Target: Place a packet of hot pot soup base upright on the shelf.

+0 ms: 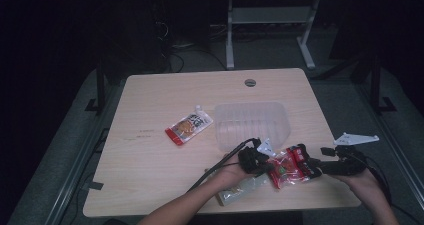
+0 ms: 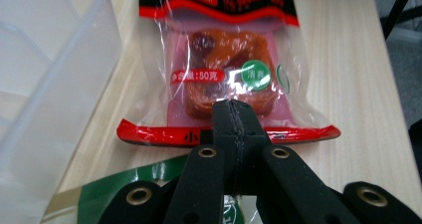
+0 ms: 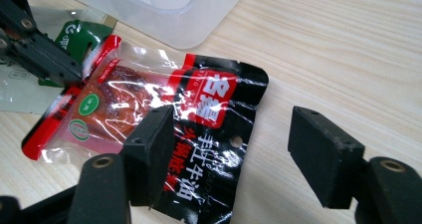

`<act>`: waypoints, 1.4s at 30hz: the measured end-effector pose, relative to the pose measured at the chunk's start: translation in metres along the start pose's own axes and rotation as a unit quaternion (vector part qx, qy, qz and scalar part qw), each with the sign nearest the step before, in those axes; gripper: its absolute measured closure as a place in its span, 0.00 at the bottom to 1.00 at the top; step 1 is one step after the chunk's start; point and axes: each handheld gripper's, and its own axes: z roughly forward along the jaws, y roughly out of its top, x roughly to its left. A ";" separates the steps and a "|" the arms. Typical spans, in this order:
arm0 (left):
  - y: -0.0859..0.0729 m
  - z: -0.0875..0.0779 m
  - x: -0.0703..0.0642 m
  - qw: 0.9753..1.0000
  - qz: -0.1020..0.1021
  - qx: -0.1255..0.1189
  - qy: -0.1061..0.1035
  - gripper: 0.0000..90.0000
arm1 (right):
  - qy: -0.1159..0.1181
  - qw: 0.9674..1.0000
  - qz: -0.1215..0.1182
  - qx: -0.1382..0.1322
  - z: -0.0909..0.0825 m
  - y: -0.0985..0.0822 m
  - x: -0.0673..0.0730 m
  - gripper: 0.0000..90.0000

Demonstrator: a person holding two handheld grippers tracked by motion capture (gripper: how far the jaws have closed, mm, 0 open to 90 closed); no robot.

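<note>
From the high view, the red snack packet (image 1: 286, 167) lies on the bench (image 1: 150, 185) just in front of the clear plastic tub (image 1: 252, 122), between the left gripper (image 1: 267, 166) and right gripper (image 1: 306, 166). In the left gripper view, closed jaws pinch the packet's red bottom seal; so thin a hold could slip or tear. In the right gripper view, jaws stand wide open around the black end, gripping nothing, leaving the packet free to swing.
</note>
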 end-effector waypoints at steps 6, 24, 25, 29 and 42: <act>-0.003 0.005 0.000 1.000 -0.011 0.012 0.000 1.00 | 0.016 1.000 0.013 -0.022 -0.008 -0.001 -0.004 0.33; -0.003 0.004 0.001 1.000 -0.015 0.018 -0.001 1.00 | 0.080 0.996 0.037 0.007 0.026 -0.003 -0.005 0.28; -0.003 0.004 0.001 1.000 -0.015 0.018 -0.001 1.00 | 0.080 0.996 0.037 0.007 0.026 -0.003 -0.005 0.28; -0.003 0.004 0.000 1.000 -0.017 0.016 0.000 1.00 | 0.106 0.993 0.052 0.014 0.033 -0.004 -0.007 0.27; -0.003 0.004 0.000 1.000 -0.018 0.017 0.000 1.00 | 0.121 0.992 0.038 -0.015 0.021 -0.001 -0.005 0.60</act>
